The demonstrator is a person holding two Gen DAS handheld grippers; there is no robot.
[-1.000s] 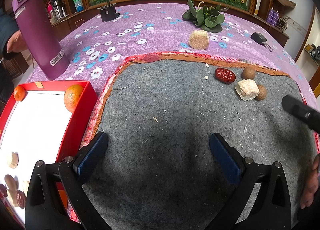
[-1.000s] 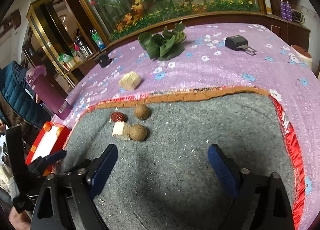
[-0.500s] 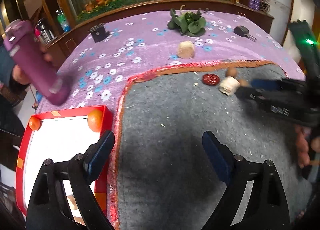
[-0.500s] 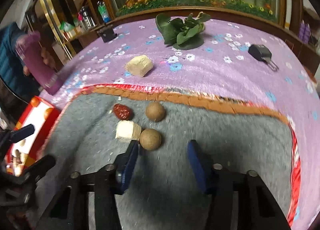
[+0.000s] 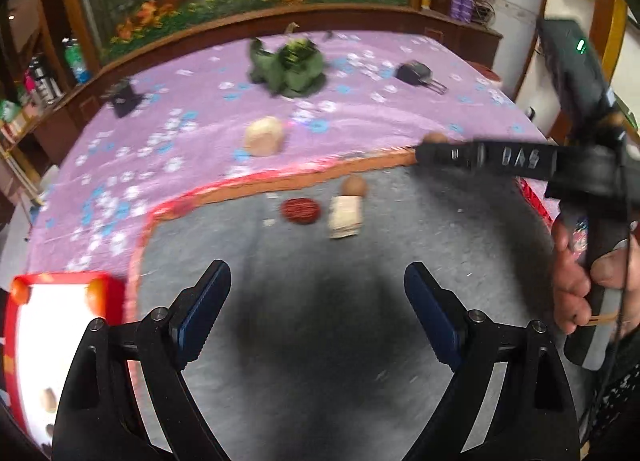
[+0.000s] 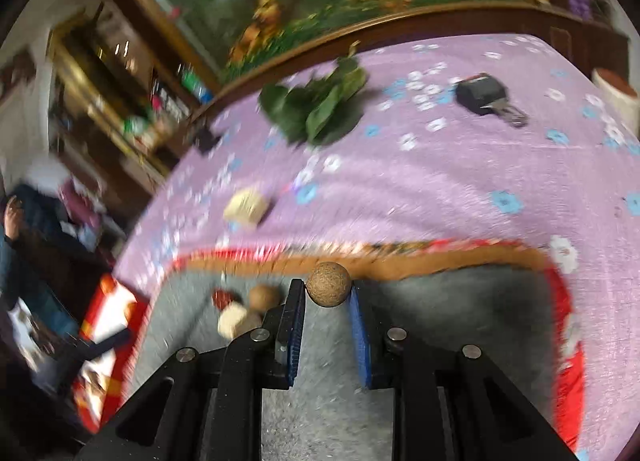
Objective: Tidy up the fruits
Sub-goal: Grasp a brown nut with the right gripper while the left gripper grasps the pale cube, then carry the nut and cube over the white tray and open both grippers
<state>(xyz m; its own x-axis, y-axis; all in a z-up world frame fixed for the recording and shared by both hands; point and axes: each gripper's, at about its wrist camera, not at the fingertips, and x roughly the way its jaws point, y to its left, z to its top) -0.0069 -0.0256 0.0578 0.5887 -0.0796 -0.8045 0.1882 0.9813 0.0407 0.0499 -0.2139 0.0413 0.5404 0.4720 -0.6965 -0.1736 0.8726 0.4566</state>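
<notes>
Partly done, judging by fruit already in the red tray (image 5: 116, 293): right hand-held gripper (image 6: 328, 301) clenched on a brown round fruit (image 6: 329, 284) above the grey mat (image 6: 460, 313), left hand-held gripper (image 5: 316, 297) spread and empty, red date (image 5: 301, 211), another round fruit (image 5: 354, 185) and pale block (image 5: 345, 217) still to move.

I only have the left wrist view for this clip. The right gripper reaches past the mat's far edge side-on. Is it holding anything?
Observer: Yes. The right gripper is shut on the brown round fruit, pinched at its fingertips.
Operator: Is the pinch centered?
Observer: The fruit sits at the very tips, sticking out past the pads.
Operator: What's beside it?
Observer: A second brown fruit, to the left.
</notes>
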